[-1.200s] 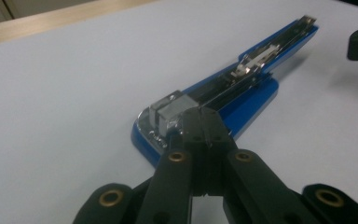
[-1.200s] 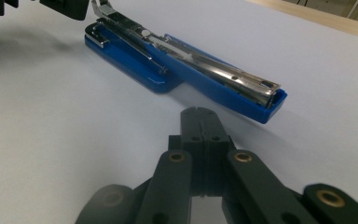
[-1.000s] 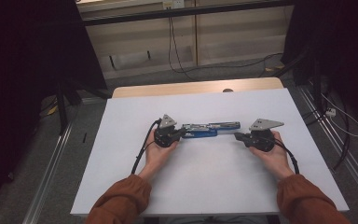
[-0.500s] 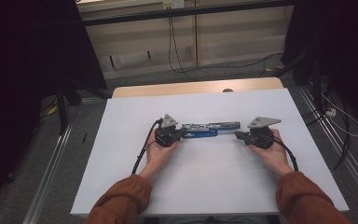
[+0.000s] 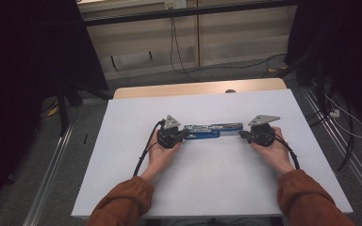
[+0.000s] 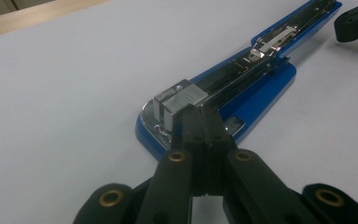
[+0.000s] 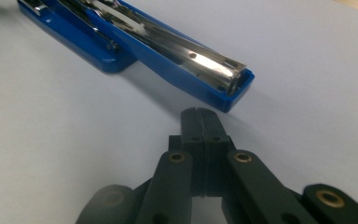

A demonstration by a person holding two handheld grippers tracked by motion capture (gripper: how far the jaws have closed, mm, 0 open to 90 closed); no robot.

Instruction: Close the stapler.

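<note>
Blue stapler (image 5: 212,131), swung open flat at the centre of the white table (image 5: 122,169), between the closed, empty left gripper (image 6: 200,116), whose tips hide its near-left end, and right gripper (image 7: 200,122), just short of its right end.

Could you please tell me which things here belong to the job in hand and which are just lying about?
Job in hand: blue stapler, lying opened out flat; left gripper; right gripper, both shut.

Lying about: white table; cables on the floor behind.
</note>
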